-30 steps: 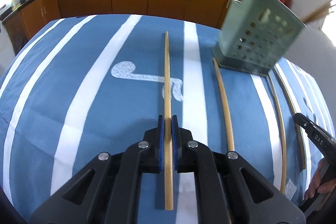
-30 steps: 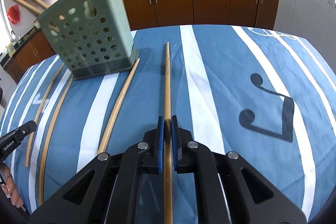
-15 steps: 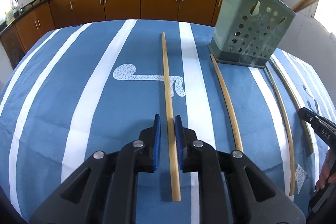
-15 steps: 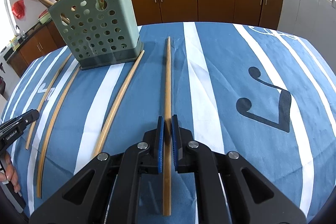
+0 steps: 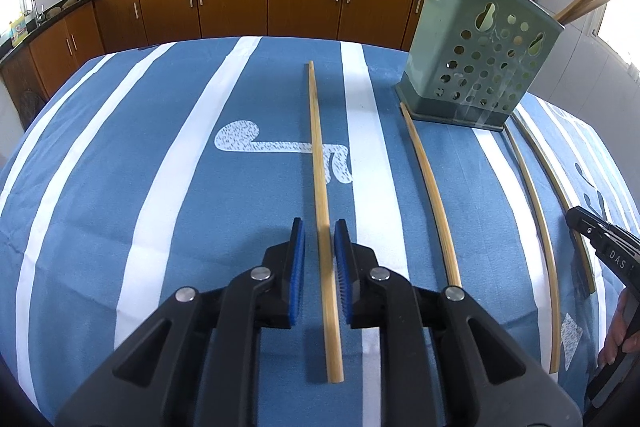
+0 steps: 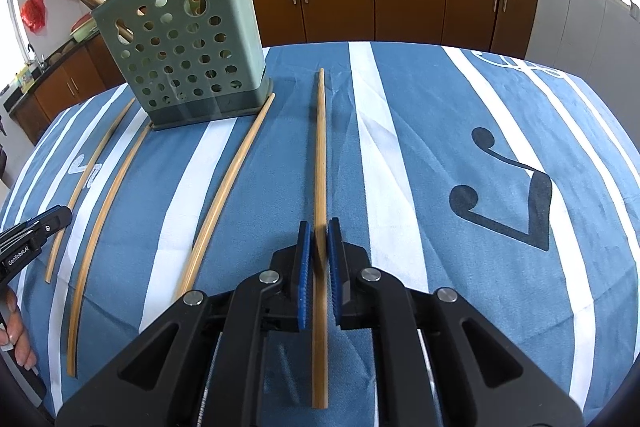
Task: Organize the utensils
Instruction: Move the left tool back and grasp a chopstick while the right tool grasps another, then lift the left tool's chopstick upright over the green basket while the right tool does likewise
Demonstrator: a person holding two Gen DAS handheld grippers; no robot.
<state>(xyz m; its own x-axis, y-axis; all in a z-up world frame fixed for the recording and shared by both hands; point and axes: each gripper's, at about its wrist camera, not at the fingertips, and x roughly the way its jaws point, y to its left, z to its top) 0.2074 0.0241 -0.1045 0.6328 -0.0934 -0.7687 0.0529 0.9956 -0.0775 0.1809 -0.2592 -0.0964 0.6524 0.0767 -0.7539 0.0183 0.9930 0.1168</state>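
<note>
One chopstick (image 5: 322, 195) is straddled untouched by the released left gripper (image 5: 320, 259), another (image 6: 320, 187) lies between the slightly parted right gripper (image 6: 319, 259), both flat on the tablecloth (image 5: 120, 187) near the holder (image 5: 476, 67).

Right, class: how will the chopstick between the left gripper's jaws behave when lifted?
The chopstick is thin wood, so probably light and stiff. The left gripper straddles it near one end, so the long far part may tilt down. It looks smooth; the ribbed pads should limit slipping.
</note>
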